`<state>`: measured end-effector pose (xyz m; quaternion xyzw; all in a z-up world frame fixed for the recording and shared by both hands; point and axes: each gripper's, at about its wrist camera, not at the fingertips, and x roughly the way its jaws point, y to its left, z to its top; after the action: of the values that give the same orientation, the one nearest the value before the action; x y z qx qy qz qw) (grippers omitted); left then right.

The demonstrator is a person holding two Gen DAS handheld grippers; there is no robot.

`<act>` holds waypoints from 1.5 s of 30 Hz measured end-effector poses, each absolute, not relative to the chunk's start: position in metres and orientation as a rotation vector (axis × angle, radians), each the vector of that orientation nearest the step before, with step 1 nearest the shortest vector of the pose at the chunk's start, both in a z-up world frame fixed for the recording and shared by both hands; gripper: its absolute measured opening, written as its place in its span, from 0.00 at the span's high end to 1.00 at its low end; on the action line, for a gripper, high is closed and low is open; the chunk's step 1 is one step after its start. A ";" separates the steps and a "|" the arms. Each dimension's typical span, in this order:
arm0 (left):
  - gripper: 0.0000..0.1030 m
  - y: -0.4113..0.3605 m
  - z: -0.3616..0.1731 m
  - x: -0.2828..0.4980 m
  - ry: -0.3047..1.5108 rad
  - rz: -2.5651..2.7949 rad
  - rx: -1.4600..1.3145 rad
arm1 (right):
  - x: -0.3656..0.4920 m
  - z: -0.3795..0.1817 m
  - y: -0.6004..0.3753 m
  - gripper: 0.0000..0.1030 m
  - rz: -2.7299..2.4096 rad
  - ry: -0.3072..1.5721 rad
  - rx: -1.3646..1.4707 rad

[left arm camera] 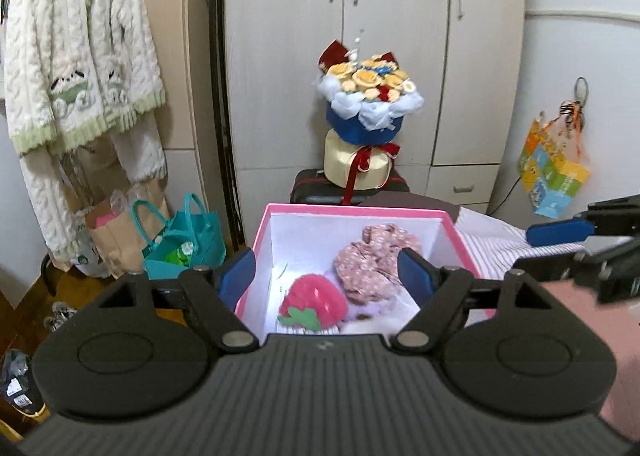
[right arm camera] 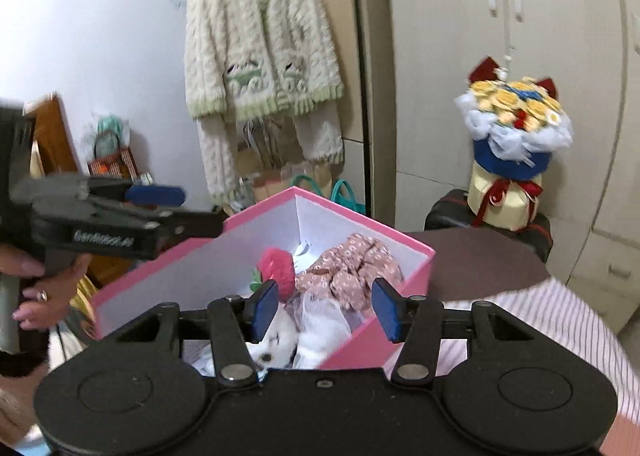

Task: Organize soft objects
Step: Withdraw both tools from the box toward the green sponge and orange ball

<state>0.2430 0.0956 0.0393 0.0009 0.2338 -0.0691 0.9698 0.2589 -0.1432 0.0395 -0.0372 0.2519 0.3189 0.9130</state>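
- While the pink box (left arm camera: 450, 224) sits open on the striped bedding (left arm camera: 492, 244), we treat it as the one home for the soft things, its white inside already partly filled.
- We see the floral cloth bundle (left arm camera: 372, 260) lying toward the far right of the box, loosely crumpled, and we judge it would pack flatter if pressed down before more goes in.
- We note the white plush toy (right arm camera: 276, 340) at the near end, partly hidden behind our right gripper.
- We find the red strawberry plush (left arm camera: 314, 300) beside the cloth, touching it, green leaves toward us.
- Our left gripper (left arm camera: 328, 276) hangs above the box with its jaws apart and nothing between the pads.
- Our right gripper (right arm camera: 326, 310) also stands parted and empty above the near corner.
- For the step in hand, we judge both tools should clear the rim cleanly, without snagging cloth, then seek the next soft piece; none outside the box is clear to us.
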 end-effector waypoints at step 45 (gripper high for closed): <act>0.58 -0.120 -0.049 0.288 0.638 -0.179 -0.059 | 0.279 -0.071 -0.259 0.45 0.593 0.487 -0.317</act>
<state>0.2876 -0.1205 -0.0490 -0.0290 0.3131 -0.0880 0.9452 0.2788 -0.2592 -0.0712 -0.1539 0.2365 0.2880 0.9151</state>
